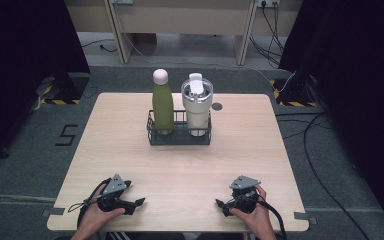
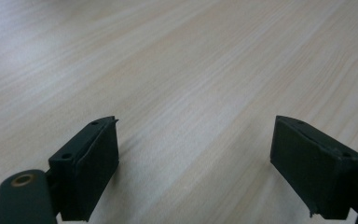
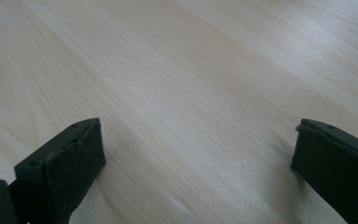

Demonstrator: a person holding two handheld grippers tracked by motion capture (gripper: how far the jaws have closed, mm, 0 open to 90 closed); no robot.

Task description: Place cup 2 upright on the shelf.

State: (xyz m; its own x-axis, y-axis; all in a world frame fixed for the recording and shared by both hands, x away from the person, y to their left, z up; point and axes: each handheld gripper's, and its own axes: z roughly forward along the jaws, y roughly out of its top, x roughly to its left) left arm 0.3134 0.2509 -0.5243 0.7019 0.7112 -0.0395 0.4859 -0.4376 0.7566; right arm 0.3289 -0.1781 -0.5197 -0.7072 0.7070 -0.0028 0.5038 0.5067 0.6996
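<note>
Near edge of surface [image 1: 180, 170]: left claw [image 1: 139, 202] and right claw [image 1: 219, 204] resting, both agape, gripping nothing. Farther back, green bottle [image 1: 163, 107] and white tumbler [image 1: 196, 107] upright in black wire rack [image 1: 179, 138].

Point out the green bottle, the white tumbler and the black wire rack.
green bottle [image 1: 163, 107], high view, on its green body.
white tumbler [image 1: 197, 112], high view, on its white side wall.
black wire rack [image 1: 180, 138], high view, on its front rail.
</note>
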